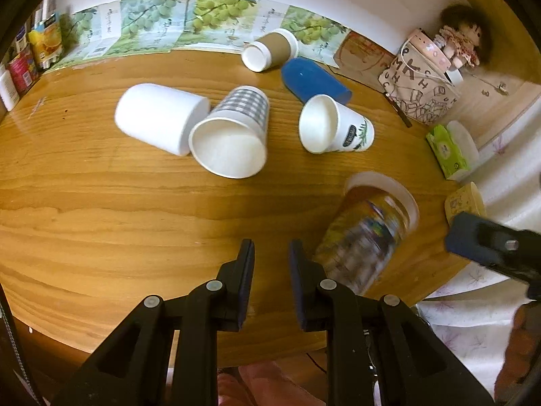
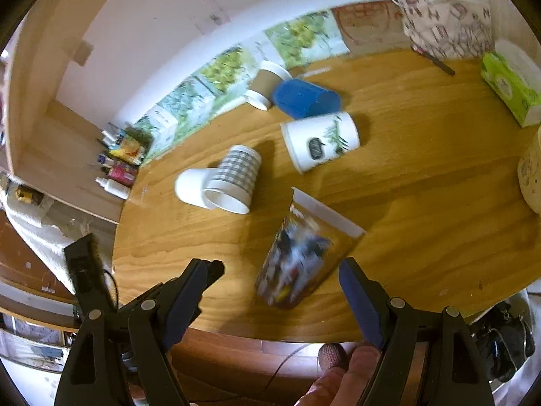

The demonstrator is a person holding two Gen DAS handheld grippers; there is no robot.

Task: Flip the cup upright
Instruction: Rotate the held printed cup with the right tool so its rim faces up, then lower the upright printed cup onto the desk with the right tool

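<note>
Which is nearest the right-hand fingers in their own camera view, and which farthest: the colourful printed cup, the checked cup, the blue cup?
1. Colourful printed cup: lying just ahead of the open right gripper.
2. Checked cup: mid-table, left of centre.
3. Blue cup: far side, near the wall.

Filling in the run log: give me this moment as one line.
stage: approach | target: clear printed plastic cup on its side, blurred | right gripper: open, untouching | left gripper: open, beside it | wooden table

Left gripper [image 1: 271, 253] fingers nearly closed (narrow gap); right gripper [image 2: 280, 270] fingers wide apart.
</note>
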